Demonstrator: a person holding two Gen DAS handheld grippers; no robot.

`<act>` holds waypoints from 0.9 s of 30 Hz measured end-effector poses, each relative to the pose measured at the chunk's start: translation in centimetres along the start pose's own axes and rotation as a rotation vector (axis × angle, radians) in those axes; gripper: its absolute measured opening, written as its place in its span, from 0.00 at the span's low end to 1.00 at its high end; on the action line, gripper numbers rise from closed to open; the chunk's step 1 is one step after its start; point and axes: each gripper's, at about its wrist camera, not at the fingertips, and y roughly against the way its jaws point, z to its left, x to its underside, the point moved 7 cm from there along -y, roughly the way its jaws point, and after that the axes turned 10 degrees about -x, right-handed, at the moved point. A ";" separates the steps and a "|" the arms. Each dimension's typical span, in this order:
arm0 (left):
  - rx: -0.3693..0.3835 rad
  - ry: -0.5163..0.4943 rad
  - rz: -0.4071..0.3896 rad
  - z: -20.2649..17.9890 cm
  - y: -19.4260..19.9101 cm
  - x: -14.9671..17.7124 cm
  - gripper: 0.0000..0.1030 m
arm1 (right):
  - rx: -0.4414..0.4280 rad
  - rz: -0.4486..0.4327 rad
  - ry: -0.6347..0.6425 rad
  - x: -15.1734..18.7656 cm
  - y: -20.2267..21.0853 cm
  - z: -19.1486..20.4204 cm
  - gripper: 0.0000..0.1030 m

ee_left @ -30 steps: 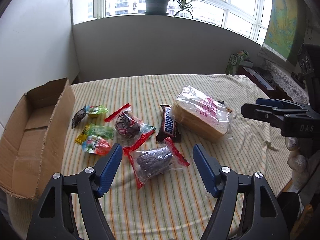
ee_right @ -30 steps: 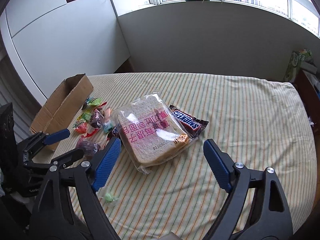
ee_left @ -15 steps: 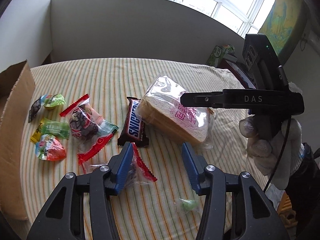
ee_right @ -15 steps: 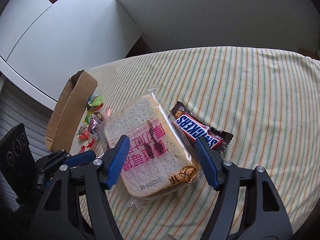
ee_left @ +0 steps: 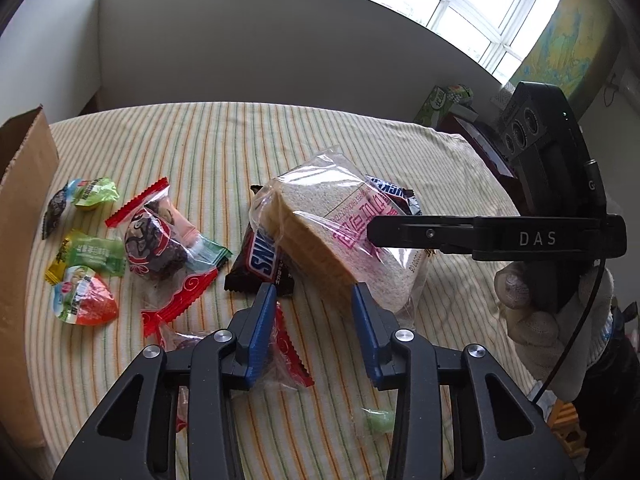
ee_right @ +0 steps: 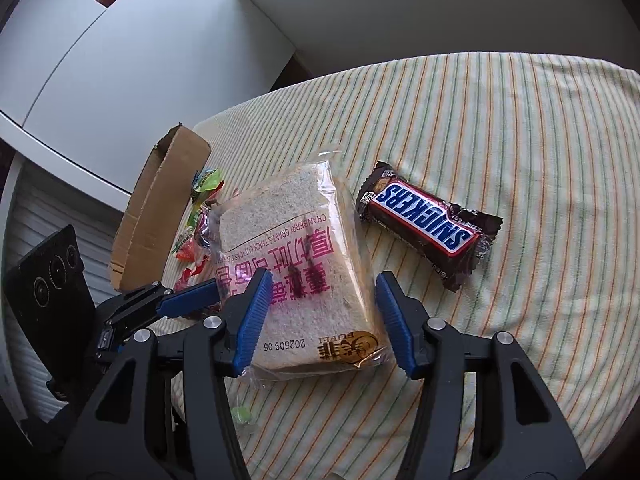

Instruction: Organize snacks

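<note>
Closing on the bread bag [ee_right: 296,264], right gripper [ee_right: 324,320] pads flank its near end. Left gripper [ee_left: 314,332] closing w/ red-edged snack pack [ee_left: 286,354] just beside its left pad, not gripped.

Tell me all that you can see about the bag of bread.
The bread bag is clear plastic with pink print and a gold logo, holding thick pale slices of toast. In the left wrist view it looks tilted, one end raised, leaning over a Snickers bar. The right gripper has it between its closing jaws; whether the pads press it yet I cannot tell. It lies on the striped cloth.
</note>
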 end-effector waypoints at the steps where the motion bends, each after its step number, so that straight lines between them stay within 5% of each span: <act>1: 0.000 0.001 -0.001 0.1 0.0 0.0 0.35 | -0.002 -0.005 -0.006 0.0 0.0 0.0 0.55; 4: 0.019 0.005 0.005 0.0 -0.1 0.0 0.29 | 0.024 -0.011 0.017 0.3 0.3 0.4 0.55; 6: 0.044 0.007 0.011 -0.5 -0.1 -0.1 0.14 | 0.040 -0.012 0.023 0.5 0.2 0.9 0.55; 14: 0.033 0.005 0.026 -0.2 -0.3 0.1 0.11 | 0.044 0.003 -0.008 1.4 0.5 0.9 0.50; 19: 0.038 0.006 0.006 -0.4 0.6 0.3 0.17 | 0.033 0.001 -0.029 1.8 0.8 0.6 0.50; 22: 0.023 -0.027 -0.052 -0.9 2.0 0.2 0.31 | 0.027 0.003 -0.030 1.9 0.9 0.7 0.49; 24: 0.044 -0.046 -0.043 -1.4 2.0 0.0 0.58 | 0.021 0.011 -0.025 2.1 0.9 0.8 0.49; 27: 0.022 -0.054 -0.023 -1.6 1.0 0.2 0.58 | 0.029 0.018 -0.009 2.3 0.6 1.3 0.49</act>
